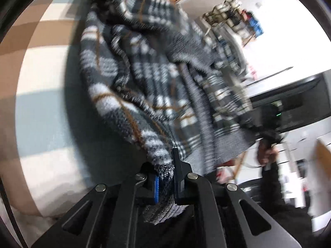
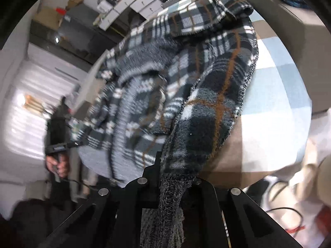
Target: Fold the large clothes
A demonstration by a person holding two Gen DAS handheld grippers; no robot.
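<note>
Checked cover (image 1: 41,66) underneath; both tools pinch the plaid garment (image 1: 144,78).

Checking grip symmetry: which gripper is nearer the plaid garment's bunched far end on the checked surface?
Neither clearly. The left gripper and right gripper are each shut on a near edge of the plaid garment, which stretches away from both to its far end on the checked surface.

The middle of the plaid garment (image 1: 157,78) is smeared by motion blur in both wrist views, so its folds cannot be traced. In the right wrist view, the right gripper (image 2: 175,177) has its fingers buried under fleece. The shelf clutter (image 1: 233,16) at two o'clock is too blurred to be identified. The patchwork surface (image 1: 41,95) beneath is largely covered.
</note>
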